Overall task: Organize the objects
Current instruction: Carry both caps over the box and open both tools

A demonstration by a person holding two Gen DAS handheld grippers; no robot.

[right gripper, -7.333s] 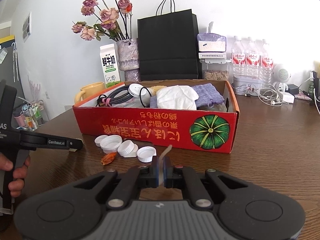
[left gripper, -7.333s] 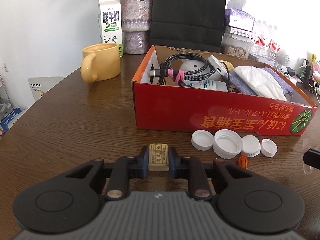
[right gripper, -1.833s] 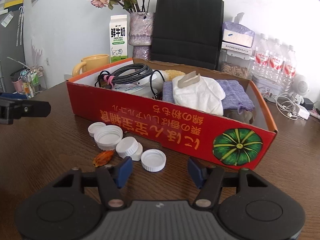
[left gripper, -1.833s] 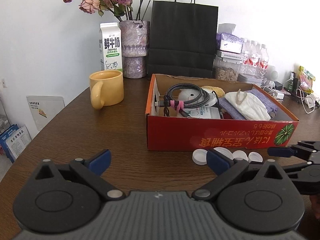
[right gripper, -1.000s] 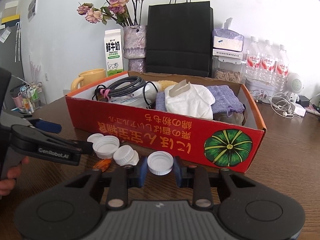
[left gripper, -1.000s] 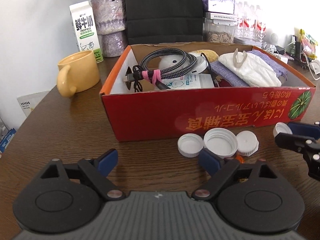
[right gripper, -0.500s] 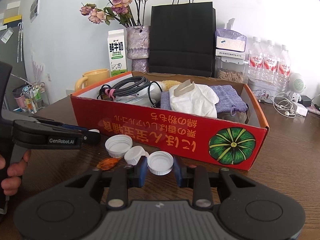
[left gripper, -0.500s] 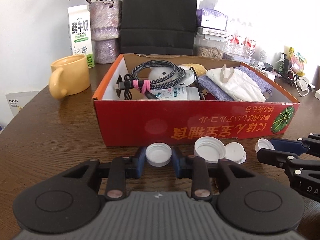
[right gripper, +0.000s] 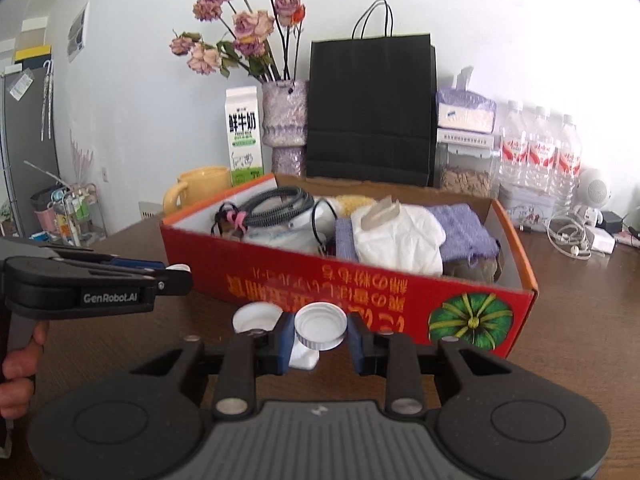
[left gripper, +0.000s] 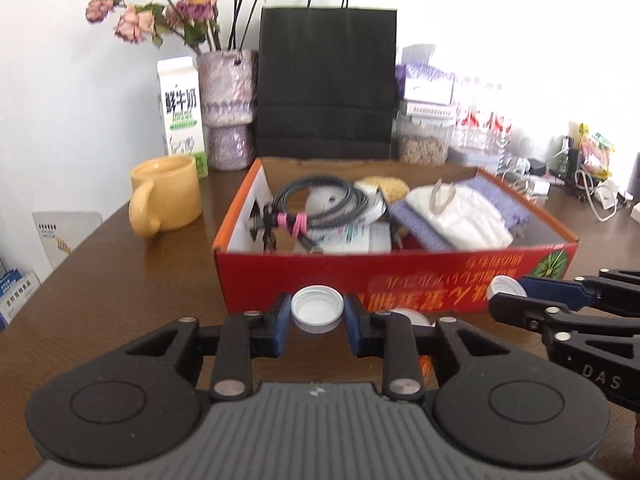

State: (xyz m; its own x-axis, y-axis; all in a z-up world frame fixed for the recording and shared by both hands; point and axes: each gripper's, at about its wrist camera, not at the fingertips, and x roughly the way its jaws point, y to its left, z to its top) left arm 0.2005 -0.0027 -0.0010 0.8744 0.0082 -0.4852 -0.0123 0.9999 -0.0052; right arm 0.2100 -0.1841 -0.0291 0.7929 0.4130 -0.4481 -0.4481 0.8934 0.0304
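Your left gripper (left gripper: 317,317) has its fingers clamped on a white cap (left gripper: 317,313), and your right gripper (right gripper: 320,334) has its fingers clamped on another cap (right gripper: 321,326); both caps are off the worktop (left gripper: 120,280). At twelve o'clock stands the red box (right gripper: 360,280), already holding a cable (left gripper: 320,204), cloths and more. By my reading, both caps still need dropping in, and at least two loose caps (right gripper: 256,317) remain by its front wall.

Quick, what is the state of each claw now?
Left claw: closed on a white bottle cap.
Right claw: closed on another white cap.
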